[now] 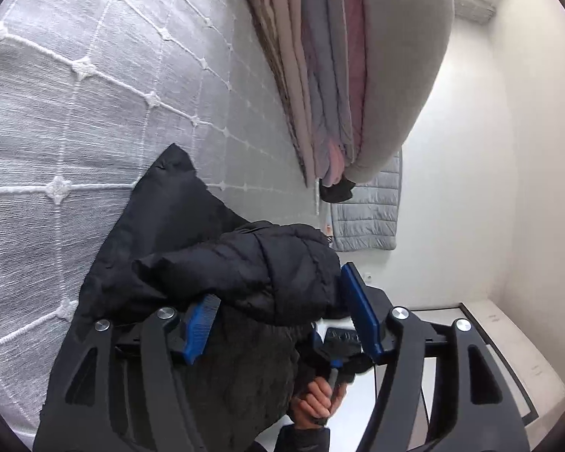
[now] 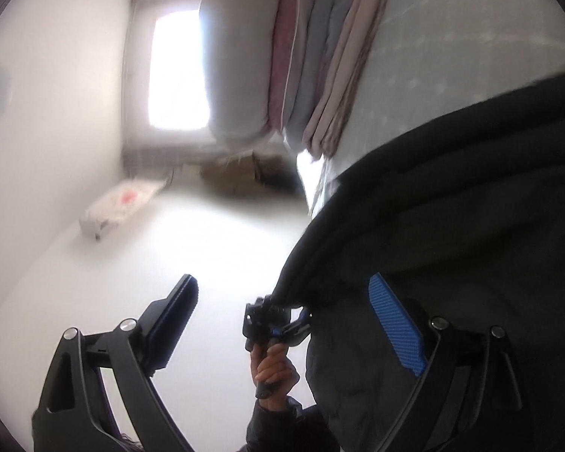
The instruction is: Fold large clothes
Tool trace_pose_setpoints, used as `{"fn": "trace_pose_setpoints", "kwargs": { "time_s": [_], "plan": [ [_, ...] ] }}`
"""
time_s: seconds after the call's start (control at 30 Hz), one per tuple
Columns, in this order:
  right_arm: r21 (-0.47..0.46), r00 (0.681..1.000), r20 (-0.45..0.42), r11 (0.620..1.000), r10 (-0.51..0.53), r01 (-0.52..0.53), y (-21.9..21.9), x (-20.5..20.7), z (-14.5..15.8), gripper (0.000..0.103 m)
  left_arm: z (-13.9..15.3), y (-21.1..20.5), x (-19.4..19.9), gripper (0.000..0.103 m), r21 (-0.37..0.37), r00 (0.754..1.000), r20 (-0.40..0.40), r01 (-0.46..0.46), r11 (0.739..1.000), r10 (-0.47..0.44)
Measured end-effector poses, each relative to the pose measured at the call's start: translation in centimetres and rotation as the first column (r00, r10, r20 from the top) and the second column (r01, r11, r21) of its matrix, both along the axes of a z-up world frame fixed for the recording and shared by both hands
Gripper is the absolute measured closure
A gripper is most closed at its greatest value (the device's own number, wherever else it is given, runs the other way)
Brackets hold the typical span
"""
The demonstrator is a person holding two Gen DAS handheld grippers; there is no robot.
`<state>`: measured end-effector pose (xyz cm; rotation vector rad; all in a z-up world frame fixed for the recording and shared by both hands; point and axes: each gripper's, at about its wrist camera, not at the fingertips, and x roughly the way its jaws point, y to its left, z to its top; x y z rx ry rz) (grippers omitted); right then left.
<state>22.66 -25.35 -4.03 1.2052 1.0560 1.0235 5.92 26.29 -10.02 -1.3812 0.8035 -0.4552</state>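
One black puffer jacket lies on the grey quilted bedspread, a bunched fold between the left gripper's spread fingers. The right gripper is spread too, holding nothing. Only the right view shows the window; only the left, a grey quilted garment.

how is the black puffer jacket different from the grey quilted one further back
The black puffer jacket is bunched up between the left gripper's open fingers; the grey quilted jacket lies flat and untouched. The black one sits on the white bedspread; the grey one lies beyond the bed's edge, partly hidden by stacked bedding. Both are quilted.
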Motion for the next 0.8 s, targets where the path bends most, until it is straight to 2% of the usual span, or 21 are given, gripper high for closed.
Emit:
{"fn": "trace_pose_setpoints", "kwargs": {
  "time_s": [0.07, 0.13, 0.2, 0.23, 0.33, 0.47, 0.53, 0.6, 0.63, 0.67, 0.73, 0.8],
  "plan": [
    [-0.046, 0.999, -0.044, 0.999, -0.004, 0.002, 1.6, 2.0, -1.6, 0.013, 0.3, 0.1, 0.1, 0.037, -0.063, 0.999, 0.053, 0.016, 0.998, -0.013],
    [-0.09, 0.995, -0.097, 0.996, -0.028, 0.019, 2.4, 3.7, -4.0, 0.013, 1.1, 0.6, -0.2, 0.037, -0.056, 0.996, 0.094, 0.011, 0.998, -0.006],
    [-0.116, 0.988, -0.146, 0.992, -0.057, 0.04, 2.3, 4.8, -6.0, 0.013, 1.9, 1.6, -0.9, 0.032, -0.048, 0.991, 0.13, -0.026, 0.999, 0.032],
    [-0.117, 0.987, -0.149, 0.992, -0.06, 0.043, 2.1, 4.9, -6.3, 0.013, 2.1, 2.2, -1.2, 0.031, -0.038, 0.989, 0.139, -0.04, 0.998, 0.045],
    [-0.134, 0.99, -0.132, 0.991, -0.047, 0.029, 1.6, 5.1, -6.8, 0.013, 2.3, 3.8, -1.9, 0.028, -0.082, 0.982, 0.171, -0.066, 0.994, 0.08],
    [-0.161, 0.996, -0.077, 0.987, -0.042, 0.029, 1.0, 2.7, -4.3, 0.013, 3.3, 4.3, -2.4, 0.028, -0.022, 0.973, 0.211, -0.087, 0.996, 0.089],
    [-0.148, 0.999, -0.013, 0.988, -0.045, 0.043, 0.3, 1.0, -1.8, 0.013, 3.8, 4.2, -2.3, 0.027, 0.028, 0.972, 0.224, -0.078, 0.997, 0.07],
    [-0.184, 0.997, 0.057, 0.981, -0.048, 0.058, -0.4, -1.2, 1.4, 0.013, 4.3, 3.8, -2.7, 0.027, 0.081, 0.971, 0.229, -0.081, 0.993, 0.061],
    [-0.235, 0.994, 0.103, 0.969, -0.047, 0.07, -1.3, -2.9, 3.1, 0.013, 4.5, 3.8, -3.1, 0.027, 0.114, 0.972, 0.226, -0.087, 0.99, 0.06],
    [-0.296, 0.989, 0.143, 0.951, -0.044, 0.085, -2.2, -4.5, 4.3, 0.013, 4.6, 3.7, -3.4, 0.027, 0.143, 0.973, 0.221, -0.095, 0.985, 0.062],
    [-0.445, 0.976, 0.214, 0.885, -0.045, 0.139, -4.3, -7.8, 6.3, 0.013, 5.0, 3.6, -4.5, 0.027, 0.23, 0.977, 0.201, -0.116, 0.966, 0.069],
    [-0.54, 0.965, 0.257, 0.821, -0.05, 0.186, -6.0, -10.4, 7.3, 0.013, 5.0, 3.3, -6.6, 0.027, 0.291, 0.983, 0.167, -0.119, 0.949, 0.072]
  ]
}}
